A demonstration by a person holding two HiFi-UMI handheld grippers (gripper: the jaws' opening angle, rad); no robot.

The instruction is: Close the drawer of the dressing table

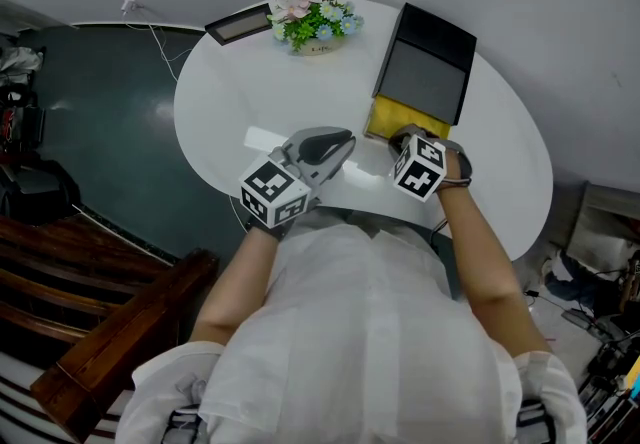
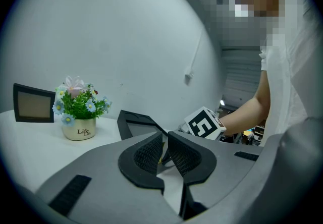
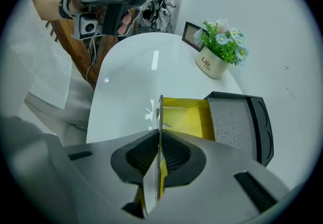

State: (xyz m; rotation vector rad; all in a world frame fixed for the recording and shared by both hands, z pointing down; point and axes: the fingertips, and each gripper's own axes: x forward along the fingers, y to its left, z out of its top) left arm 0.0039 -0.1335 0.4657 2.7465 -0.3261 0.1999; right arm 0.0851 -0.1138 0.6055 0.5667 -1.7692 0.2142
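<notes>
A black dressing box (image 1: 425,72) lies on the white round table (image 1: 250,102). Its yellow drawer (image 1: 405,119) is pulled out toward me. In the right gripper view the drawer's thin white front panel (image 3: 160,117) stands on edge between the pads, with the yellow inside (image 3: 189,117) behind it. My right gripper (image 1: 400,142) points steeply down and is shut on that panel (image 3: 159,155). My left gripper (image 1: 345,144) hovers level over the table to the left of the drawer, jaws together with nothing between them (image 2: 165,153).
A flower pot (image 1: 315,22) and a small dark picture frame (image 1: 240,24) stand at the table's far edge. A wooden chair (image 1: 120,342) is at my left. A cable (image 1: 160,37) runs along the dark floor beyond the table.
</notes>
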